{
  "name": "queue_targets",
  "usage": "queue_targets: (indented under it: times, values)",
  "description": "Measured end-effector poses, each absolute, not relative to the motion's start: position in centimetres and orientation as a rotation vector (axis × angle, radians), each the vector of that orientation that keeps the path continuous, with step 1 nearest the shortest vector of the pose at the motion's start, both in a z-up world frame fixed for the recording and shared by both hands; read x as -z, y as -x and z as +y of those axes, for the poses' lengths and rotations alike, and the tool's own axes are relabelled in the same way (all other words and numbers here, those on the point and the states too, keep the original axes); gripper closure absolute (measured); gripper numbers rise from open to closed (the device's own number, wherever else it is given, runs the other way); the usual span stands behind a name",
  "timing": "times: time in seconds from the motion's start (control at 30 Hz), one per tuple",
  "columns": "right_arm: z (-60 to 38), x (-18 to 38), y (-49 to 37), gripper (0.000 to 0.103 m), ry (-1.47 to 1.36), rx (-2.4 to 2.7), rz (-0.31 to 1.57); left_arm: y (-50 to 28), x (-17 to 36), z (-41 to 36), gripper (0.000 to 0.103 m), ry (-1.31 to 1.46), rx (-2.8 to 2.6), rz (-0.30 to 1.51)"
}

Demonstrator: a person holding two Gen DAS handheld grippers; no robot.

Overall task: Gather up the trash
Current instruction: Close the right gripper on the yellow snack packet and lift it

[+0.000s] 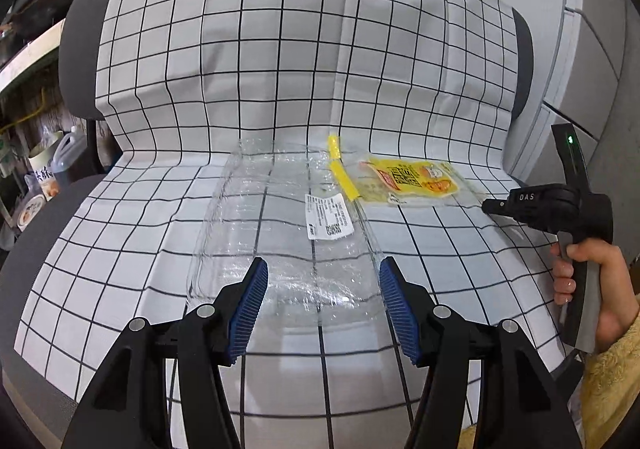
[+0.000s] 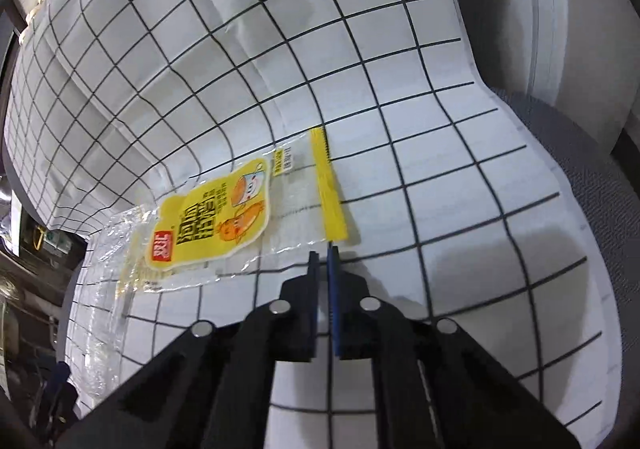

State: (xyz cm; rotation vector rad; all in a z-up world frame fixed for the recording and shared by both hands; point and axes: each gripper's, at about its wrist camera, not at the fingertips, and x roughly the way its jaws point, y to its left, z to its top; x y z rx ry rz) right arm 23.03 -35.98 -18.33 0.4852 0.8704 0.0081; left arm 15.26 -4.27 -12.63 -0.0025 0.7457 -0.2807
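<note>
My left gripper (image 1: 323,309) wide apart over the clear bag (image 1: 280,233) on the checked cloth (image 1: 240,69), bag looks empty, my right gripper (image 2: 323,255) pressed together, touching the yellow wrapper (image 2: 224,217) edge

Even, bright overhead light washes the checked cloth (image 1: 280,49), with glare sparkling on the clear plastic wrapper (image 1: 280,233). Fisheye bending bows the grid; corners fall dark, and the right claw (image 2: 323,249) casts a soft shadow.
</note>
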Motion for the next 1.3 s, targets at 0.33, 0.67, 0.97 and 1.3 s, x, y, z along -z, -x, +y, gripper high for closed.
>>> queue_targets:
  times: [0.33, 0.67, 0.97, 1.3]
  values:
    - [-35.6, 15.2, -21.8, 0.041, -0.404, 0.022, 0.821, -14.3, 11.0, -3.5, 0.043, 0.005, 0.248, 0.716]
    - [-35.4, 17.8, -27.0, 0.085, -0.354, 0.060, 0.920, -17.2, 11.7, -2.9, 0.043, -0.010, 0.204, 0.722]
    - [-32.9, 16.6, -20.4, 0.102, -0.295, 0.015, 0.899, -14.6, 11.6, -2.1, 0.043, 0.001, 0.209, 0.730]
    - [-28.1, 15.3, -7.0, 0.073, -0.295, -0.110, 0.929, -11.2, 11.3, -2.3, 0.043, -0.012, 0.223, 0.729]
